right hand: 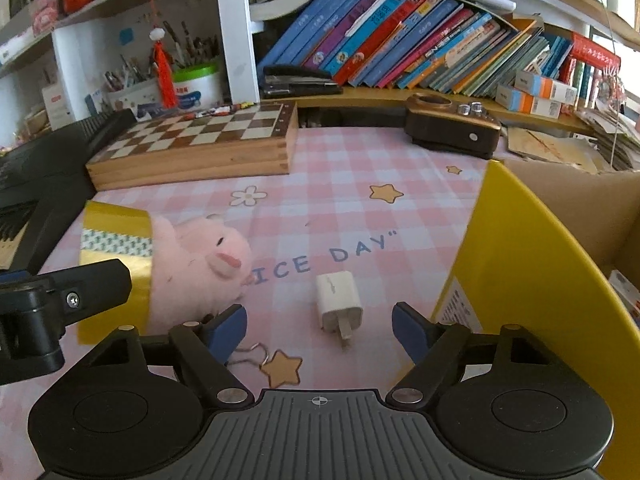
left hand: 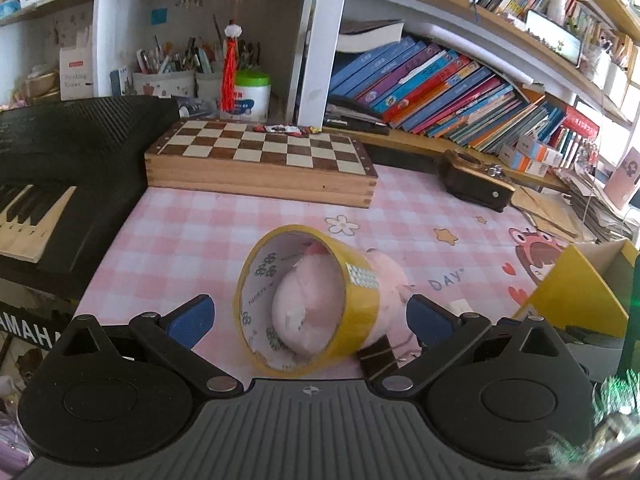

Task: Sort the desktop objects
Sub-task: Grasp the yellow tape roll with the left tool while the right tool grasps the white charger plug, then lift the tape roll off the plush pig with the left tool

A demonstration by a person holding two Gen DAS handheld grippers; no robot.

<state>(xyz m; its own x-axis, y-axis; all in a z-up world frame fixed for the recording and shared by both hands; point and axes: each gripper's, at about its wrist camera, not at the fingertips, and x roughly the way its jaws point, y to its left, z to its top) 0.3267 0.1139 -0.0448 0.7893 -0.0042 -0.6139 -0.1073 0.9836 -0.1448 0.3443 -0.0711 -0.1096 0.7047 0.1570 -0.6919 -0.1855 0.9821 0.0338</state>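
- The left gripper (left hand: 310, 316) is holding its fingers spread apart, with the yellow tape roll (left hand: 304, 300) lying tilted between them on the pink checked mat (left hand: 192, 232)
- A pink plush pig (right hand: 196, 264) is sitting inside the roll
- The right gripper (right hand: 320, 326) is standing released around the white charger plug (right hand: 339, 300), beside the yellow box (right hand: 532, 264)

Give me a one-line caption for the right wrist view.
Open right gripper lined up on a white charger on the pink mat, plush pig in a tape roll alongside.
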